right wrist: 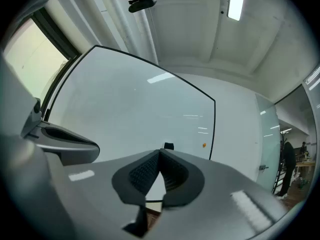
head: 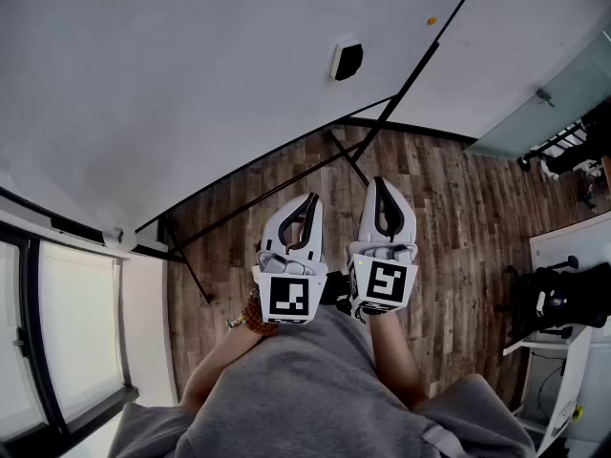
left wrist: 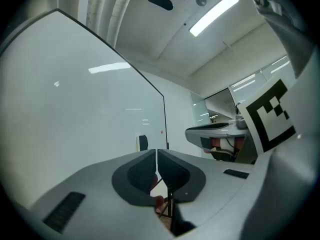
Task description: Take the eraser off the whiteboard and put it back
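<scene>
The eraser (head: 347,60), a small white block with a black face, sticks to the big whiteboard (head: 191,74) well ahead of both grippers. It also shows small and far in the left gripper view, eraser (left wrist: 142,143), and just over the jaw tips in the right gripper view, eraser (right wrist: 168,146). My left gripper (head: 307,201) and right gripper (head: 381,183) are held side by side over the floor, both pointing at the board. Each is shut with nothing between its jaws. The left gripper (left wrist: 156,152) and right gripper (right wrist: 160,154) show their pads together.
An orange magnet (head: 431,20) sits on the board to the right of the eraser. The board's black stand legs (head: 348,160) spread over the wooden floor (head: 458,218). A window (head: 57,332) is at the left; a white desk with black gear (head: 568,299) stands at the right.
</scene>
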`<action>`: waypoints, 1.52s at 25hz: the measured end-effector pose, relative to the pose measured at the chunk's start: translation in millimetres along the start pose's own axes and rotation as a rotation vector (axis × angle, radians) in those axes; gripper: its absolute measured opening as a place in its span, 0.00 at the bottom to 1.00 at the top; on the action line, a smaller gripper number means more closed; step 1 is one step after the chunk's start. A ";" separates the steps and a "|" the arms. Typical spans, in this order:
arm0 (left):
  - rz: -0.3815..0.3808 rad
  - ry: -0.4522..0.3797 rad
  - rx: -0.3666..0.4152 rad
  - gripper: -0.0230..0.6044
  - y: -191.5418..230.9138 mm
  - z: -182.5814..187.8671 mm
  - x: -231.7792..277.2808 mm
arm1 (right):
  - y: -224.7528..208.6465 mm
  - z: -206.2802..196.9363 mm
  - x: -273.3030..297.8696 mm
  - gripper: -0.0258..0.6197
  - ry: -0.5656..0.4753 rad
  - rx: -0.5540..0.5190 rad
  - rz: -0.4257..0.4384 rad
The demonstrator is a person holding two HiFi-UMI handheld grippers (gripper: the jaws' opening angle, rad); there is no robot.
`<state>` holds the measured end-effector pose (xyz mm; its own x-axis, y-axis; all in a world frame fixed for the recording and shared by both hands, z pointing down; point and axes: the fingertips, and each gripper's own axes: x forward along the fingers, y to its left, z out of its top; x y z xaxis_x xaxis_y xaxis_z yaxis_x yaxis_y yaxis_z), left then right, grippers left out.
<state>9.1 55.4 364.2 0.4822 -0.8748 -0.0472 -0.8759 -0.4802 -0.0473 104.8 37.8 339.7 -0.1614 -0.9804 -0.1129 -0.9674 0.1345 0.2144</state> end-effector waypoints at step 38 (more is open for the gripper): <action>0.014 0.030 0.002 0.05 8.8 -7.9 45.9 | -16.9 -24.7 49.0 0.15 0.053 0.093 0.070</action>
<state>23.4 10.5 369.5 0.4688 -0.8831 -0.0175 -0.8826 -0.4675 -0.0485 118.1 -16.1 354.5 -0.2207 -0.9741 -0.0489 -0.9685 0.2129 0.1292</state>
